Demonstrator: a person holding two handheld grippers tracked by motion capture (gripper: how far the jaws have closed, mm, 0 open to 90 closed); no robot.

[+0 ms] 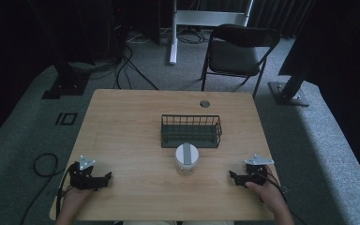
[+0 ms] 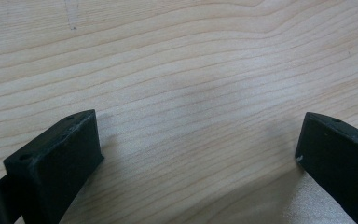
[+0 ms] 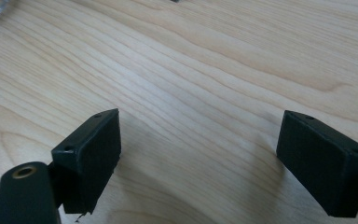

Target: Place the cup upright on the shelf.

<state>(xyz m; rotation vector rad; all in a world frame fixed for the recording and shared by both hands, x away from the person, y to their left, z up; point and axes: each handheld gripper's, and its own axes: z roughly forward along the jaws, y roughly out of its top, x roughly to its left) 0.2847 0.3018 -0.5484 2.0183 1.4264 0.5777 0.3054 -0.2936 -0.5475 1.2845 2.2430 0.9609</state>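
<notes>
Both sides low on the table [image 1: 122, 122]: left gripper [image 1: 104, 178] near-left, right gripper [image 1: 233, 176] near-right, jaws spread, nothing between them. The jar [image 1: 186, 158] stands centre, just in front of the wire basket [image 1: 191, 131]. A careless one-sided nudge could topple it.

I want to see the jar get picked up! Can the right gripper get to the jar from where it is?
Probably yes. The right gripper rests open on the table, and only bare wood lies between it and the jar. The wire basket stands behind the jar, out of the way.
</notes>
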